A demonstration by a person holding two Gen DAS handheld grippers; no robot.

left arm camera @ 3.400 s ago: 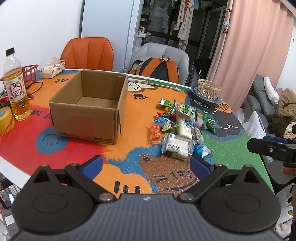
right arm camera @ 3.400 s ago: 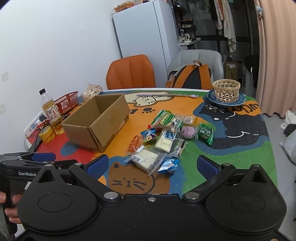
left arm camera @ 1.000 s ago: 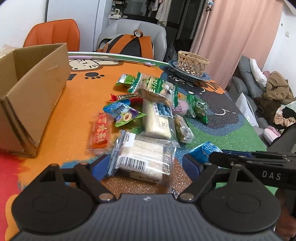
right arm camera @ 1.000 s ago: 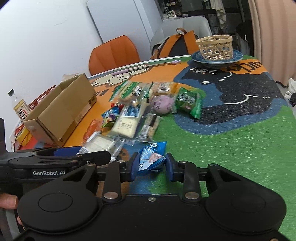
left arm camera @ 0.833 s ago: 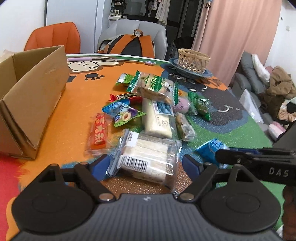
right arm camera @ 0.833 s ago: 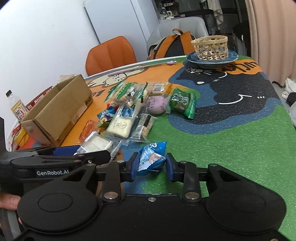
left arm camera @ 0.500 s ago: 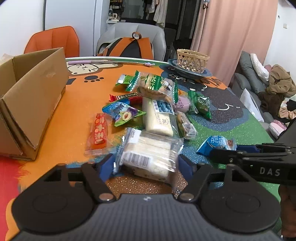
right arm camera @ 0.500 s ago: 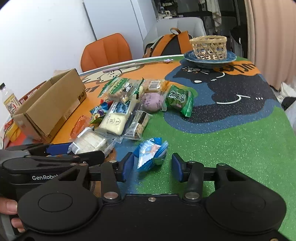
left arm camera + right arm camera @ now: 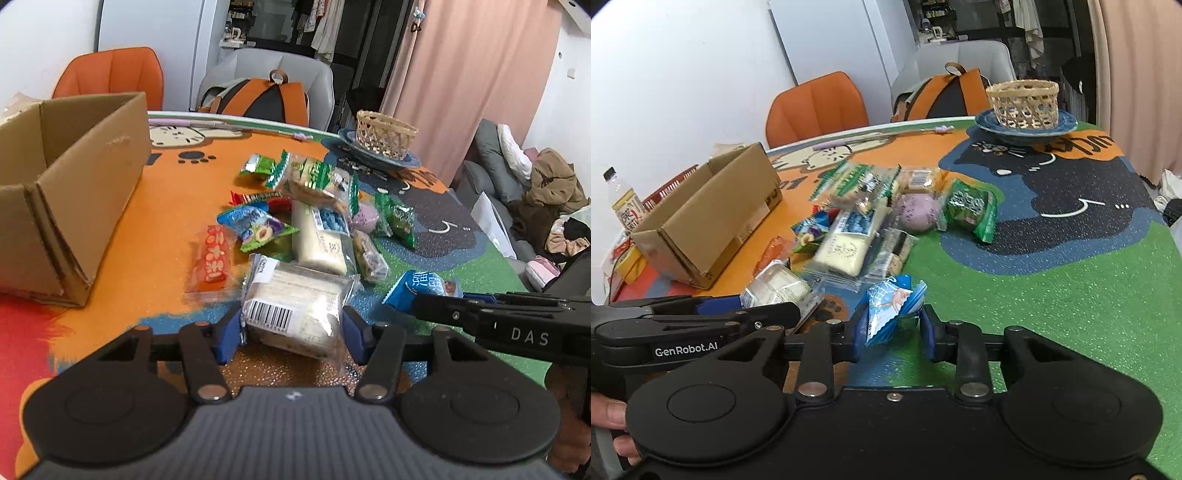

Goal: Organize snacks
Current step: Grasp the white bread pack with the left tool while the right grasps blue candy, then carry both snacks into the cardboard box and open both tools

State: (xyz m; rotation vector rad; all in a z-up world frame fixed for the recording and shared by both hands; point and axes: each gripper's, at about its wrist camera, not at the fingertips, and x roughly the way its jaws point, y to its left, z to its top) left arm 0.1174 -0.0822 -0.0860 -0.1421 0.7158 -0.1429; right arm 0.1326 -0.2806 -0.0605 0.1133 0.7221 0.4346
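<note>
left tool [image 9: 291,332] just closed, gripping clear cake pack [image 9: 295,306] bottom centre; right tool [image 9: 894,329] just closed, gripping blue packet [image 9: 892,308]; box [image 9: 70,192] left on tabletop [image 9: 162,206]

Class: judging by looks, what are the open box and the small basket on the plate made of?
Box: apparently corrugated cardboard, matte brown, with a folded corner seam.
Basket: seemingly woven bamboo or cane, pale strips in open lattice; which one is unclear.
</note>
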